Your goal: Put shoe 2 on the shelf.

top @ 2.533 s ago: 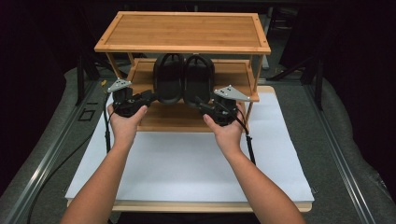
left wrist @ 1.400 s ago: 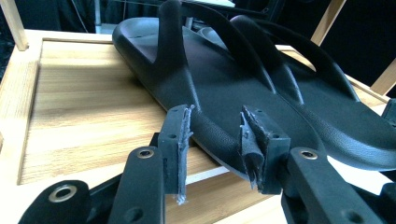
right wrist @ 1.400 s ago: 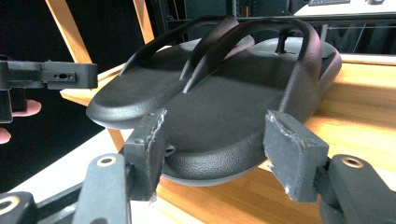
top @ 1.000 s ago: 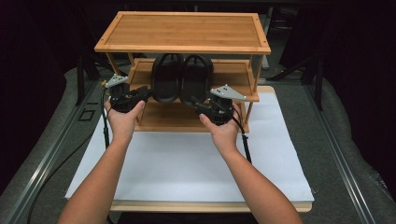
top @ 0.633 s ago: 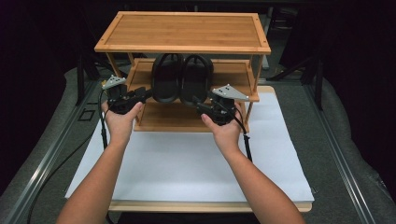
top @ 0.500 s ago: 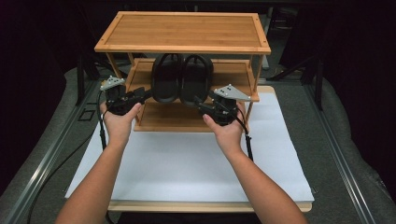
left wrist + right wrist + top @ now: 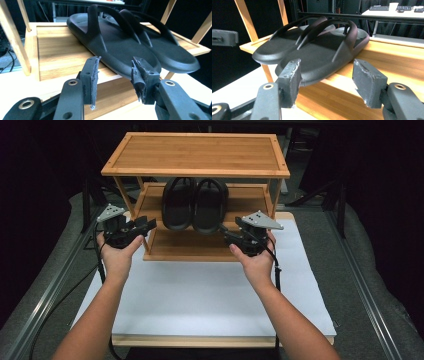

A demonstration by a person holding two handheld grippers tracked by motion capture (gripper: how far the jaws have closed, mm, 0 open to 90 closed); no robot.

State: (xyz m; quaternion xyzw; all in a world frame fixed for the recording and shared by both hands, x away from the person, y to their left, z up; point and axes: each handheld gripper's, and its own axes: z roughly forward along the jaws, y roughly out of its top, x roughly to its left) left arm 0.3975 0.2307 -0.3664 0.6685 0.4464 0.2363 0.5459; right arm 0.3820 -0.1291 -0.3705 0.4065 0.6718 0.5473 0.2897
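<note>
Left gripper point(image 7: 142, 226): jaws just opening, empty, near left sandal point(image 7: 178, 203).
Right gripper point(image 7: 227, 236): agape, empty.
Middle shelf point(image 7: 250, 195): both black sandals, apparently overhanging; right sandal point(image 7: 210, 206).

No legible text, label, brand mark, number or sign in any view. Checked the pair of black moulded rubber sandals point(image 7: 195, 204), the two-tier bamboo shelf rack point(image 7: 196, 154) and the white sheet covering the table point(image 7: 200, 292): all surfaces plain. Distant keyboards on a desk in the right gripper view are too small and blurred to read.
</note>
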